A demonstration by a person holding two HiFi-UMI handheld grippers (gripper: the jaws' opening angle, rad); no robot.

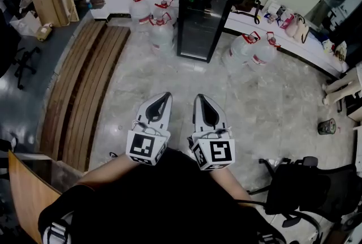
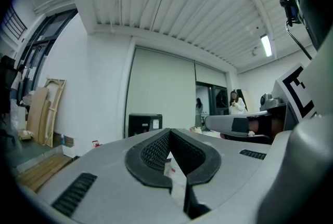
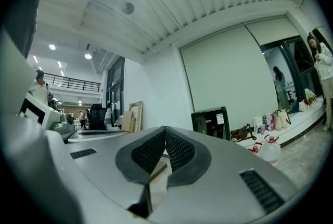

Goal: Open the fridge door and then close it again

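A small black fridge (image 1: 205,8) with a glass door stands shut against the far white wall; it also shows far off as a dark box, the fridge (image 2: 145,125) in the left gripper view and the fridge (image 3: 211,122) in the right gripper view. My left gripper (image 1: 166,95) and right gripper (image 1: 201,98) are held side by side, pointing level toward it, well short of it. Both are shut, tips touching, with nothing between the jaws. In its own view the left gripper (image 2: 169,131) is shut, as is the right gripper (image 3: 165,129).
Large water bottles (image 1: 153,16) stand left of the fridge and more water bottles (image 1: 251,50) to its right. Wooden boards (image 1: 85,90) lie on the floor at left. A black office chair (image 1: 305,189) is at lower right. Bags (image 1: 294,25) sit on a low ledge.
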